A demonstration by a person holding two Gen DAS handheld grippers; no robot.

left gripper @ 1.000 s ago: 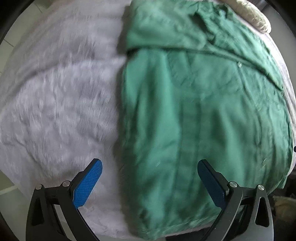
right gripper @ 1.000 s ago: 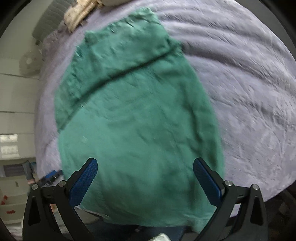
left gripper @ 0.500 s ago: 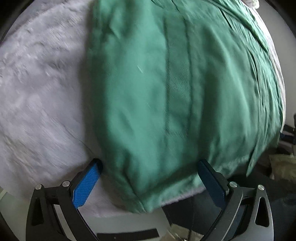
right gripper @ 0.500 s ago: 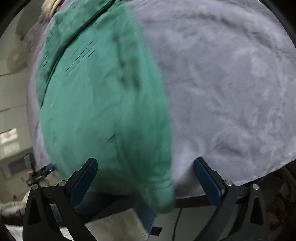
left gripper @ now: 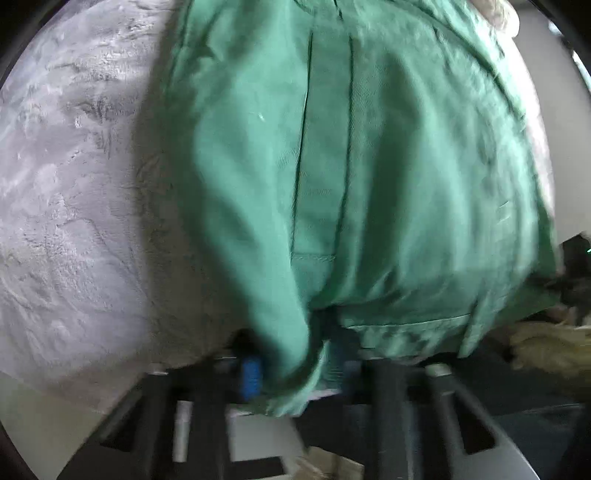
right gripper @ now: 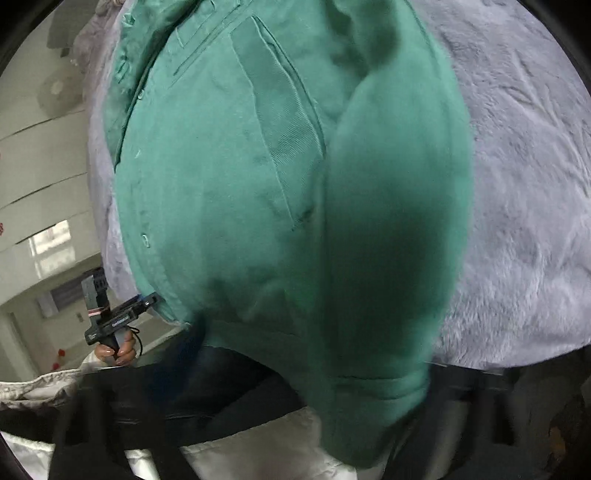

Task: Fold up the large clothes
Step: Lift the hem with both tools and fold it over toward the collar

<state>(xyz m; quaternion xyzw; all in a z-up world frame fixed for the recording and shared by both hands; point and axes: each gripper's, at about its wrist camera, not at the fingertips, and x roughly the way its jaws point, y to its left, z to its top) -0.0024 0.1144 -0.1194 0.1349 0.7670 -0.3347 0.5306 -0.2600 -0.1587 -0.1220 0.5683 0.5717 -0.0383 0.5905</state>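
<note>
A large green garment (left gripper: 351, 166) lies on a grey fleecy blanket (left gripper: 74, 184); its near hem hangs over the bed's edge. My left gripper (left gripper: 291, 373) is shut on the hem's left corner; one blue fingertip (left gripper: 251, 373) shows beside the pinched cloth. In the right wrist view the same garment (right gripper: 258, 184) fills the middle, and its right corner drapes down over my right gripper (right gripper: 373, 435), whose fingers are hidden under the cloth. The left gripper (right gripper: 110, 317) also shows there, hand-held at the far left.
The blanket (right gripper: 524, 221) spreads wide to the right of the garment. A beige pillow (left gripper: 495, 14) lies at the far end of the bed. The bed's near edge and dark floor clutter (left gripper: 546, 343) are below the hem.
Both grippers came down to the near hem and closed in. The left one went from wide open to shut on the hem corner; cloth now covers the right one's fingers.
</note>
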